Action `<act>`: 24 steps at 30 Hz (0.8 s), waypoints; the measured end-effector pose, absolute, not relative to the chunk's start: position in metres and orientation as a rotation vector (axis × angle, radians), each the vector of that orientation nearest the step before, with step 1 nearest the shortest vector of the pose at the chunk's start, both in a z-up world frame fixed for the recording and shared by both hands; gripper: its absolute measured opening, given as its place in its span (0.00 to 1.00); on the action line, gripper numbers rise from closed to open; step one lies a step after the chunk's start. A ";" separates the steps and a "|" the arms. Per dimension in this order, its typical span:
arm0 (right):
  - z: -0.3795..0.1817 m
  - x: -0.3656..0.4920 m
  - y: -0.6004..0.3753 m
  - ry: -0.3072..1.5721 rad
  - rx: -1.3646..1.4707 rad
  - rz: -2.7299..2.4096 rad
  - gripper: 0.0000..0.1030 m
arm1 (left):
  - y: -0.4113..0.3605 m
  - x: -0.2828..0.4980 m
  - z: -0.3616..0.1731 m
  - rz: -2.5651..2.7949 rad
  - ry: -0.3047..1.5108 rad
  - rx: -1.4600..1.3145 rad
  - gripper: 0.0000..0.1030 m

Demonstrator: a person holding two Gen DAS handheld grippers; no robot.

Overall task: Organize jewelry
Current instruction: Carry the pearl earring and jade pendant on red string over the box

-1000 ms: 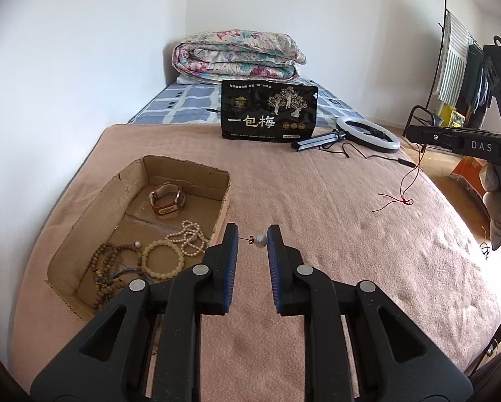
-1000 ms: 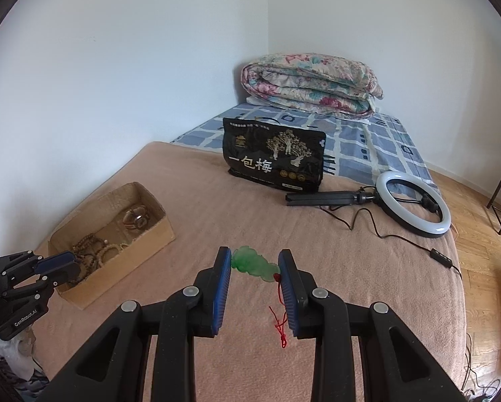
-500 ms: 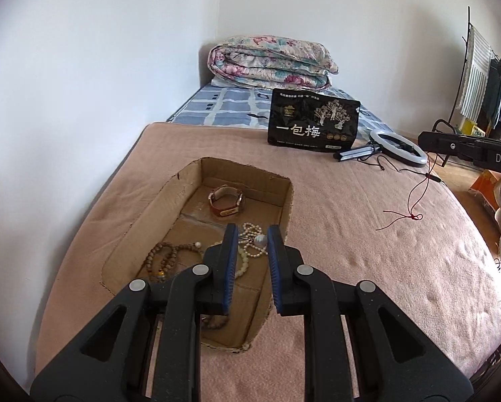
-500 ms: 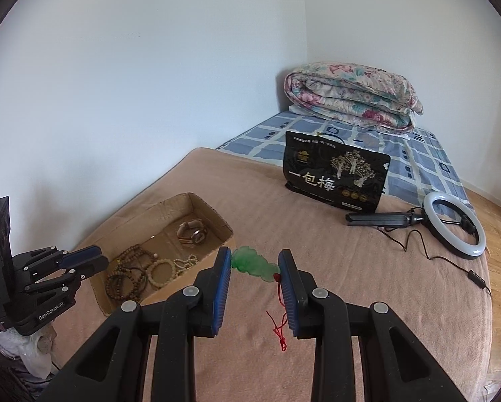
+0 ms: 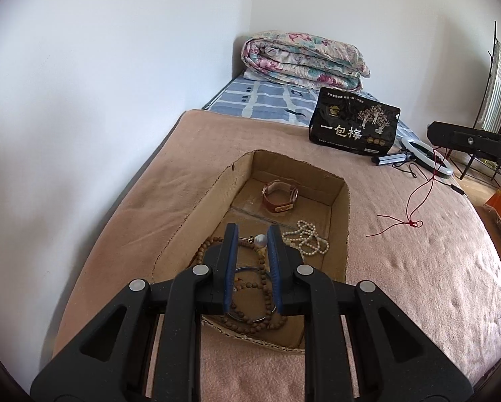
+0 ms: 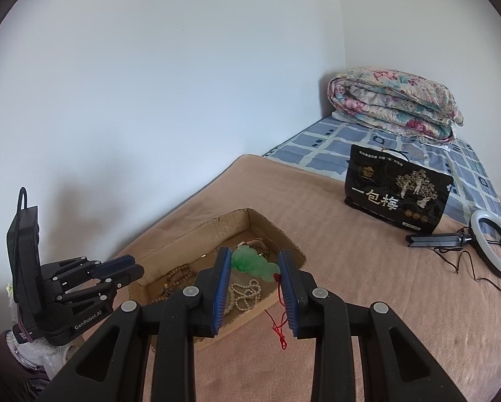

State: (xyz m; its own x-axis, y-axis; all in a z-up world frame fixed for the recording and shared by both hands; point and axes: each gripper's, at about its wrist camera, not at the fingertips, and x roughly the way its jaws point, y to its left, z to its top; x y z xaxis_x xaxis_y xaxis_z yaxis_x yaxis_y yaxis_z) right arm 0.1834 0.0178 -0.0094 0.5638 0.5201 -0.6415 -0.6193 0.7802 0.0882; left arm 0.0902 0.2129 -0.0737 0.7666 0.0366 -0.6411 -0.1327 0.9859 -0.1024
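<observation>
Left wrist: my left gripper (image 5: 252, 240) clamps a pearl (image 5: 260, 240) above the box (image 5: 347, 221), over the beads (image 5: 250, 315). I'd lower first, then release

Right wrist: right gripper (image 6: 255, 266) pinches the jade (image 6: 254, 263) over the box's near wall; cord (image 6: 278, 321) hangs outside, so carry it further in

At your one o'clock a black snack bag (image 5: 354, 124) stands upright on the bed (image 5: 401, 268). Beyond it, at twelve, a folded floral quilt (image 5: 304, 58) lies on the blue checked sheet (image 5: 263, 102). At two o'clock, a ring light (image 6: 495, 244) lies flat beside the bag.
</observation>
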 end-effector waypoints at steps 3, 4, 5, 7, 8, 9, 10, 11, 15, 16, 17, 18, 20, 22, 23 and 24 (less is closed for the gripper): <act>-0.010 0.183 0.032 0.701 -0.151 0.693 0.28 | 0.218 0.091 -0.078 0.098 0.699 -0.158 0.16; -0.012 0.184 0.036 0.703 -0.147 0.699 0.28 | 0.219 0.091 -0.078 0.100 0.701 -0.160 0.16; -0.012 0.184 0.040 0.704 -0.145 0.706 0.28 | 0.220 0.091 -0.079 0.101 0.702 -0.162 0.16; -0.012 0.185 0.047 0.702 -0.150 0.715 0.28 | 0.222 0.092 -0.080 0.103 0.703 -0.165 0.16; -0.013 0.185 0.051 0.702 -0.151 0.720 0.28 | 0.223 0.092 -0.081 0.104 0.705 -0.166 0.16; -0.012 0.186 0.053 0.702 -0.152 0.723 0.28 | 0.223 0.093 -0.081 0.104 0.706 -0.167 0.16; -0.013 0.187 0.056 0.702 -0.153 0.726 0.28 | 0.223 0.094 -0.082 0.104 0.707 -0.168 0.16; -0.013 0.188 0.058 0.703 -0.154 0.727 0.28 | 0.223 0.095 -0.083 0.105 0.709 -0.168 0.16; -0.020 0.194 0.064 0.714 -0.153 0.730 0.28 | 0.222 0.098 -0.087 0.104 0.717 -0.169 0.16; -0.022 0.196 0.066 0.720 -0.153 0.731 0.28 | 0.223 0.099 -0.088 0.103 0.720 -0.170 0.16; -0.025 0.198 0.068 0.726 -0.154 0.730 0.28 | 0.223 0.100 -0.089 0.104 0.723 -0.170 0.16; -0.028 0.200 0.069 0.733 -0.155 0.729 0.28 | 0.223 0.101 -0.090 0.105 0.726 -0.172 0.16; -0.036 0.204 0.071 0.748 -0.154 0.727 0.28 | 0.223 0.103 -0.092 0.104 0.731 -0.176 0.16; -0.043 0.208 0.073 0.765 -0.146 0.730 0.28 | 0.223 0.105 -0.095 0.105 0.737 -0.174 0.16; -0.047 0.211 0.074 0.774 -0.142 0.731 0.28 | 0.223 0.106 -0.096 0.105 0.739 -0.172 0.16; -0.050 0.212 0.075 0.780 -0.141 0.729 0.28 | 0.222 0.107 -0.097 0.105 0.742 -0.171 0.16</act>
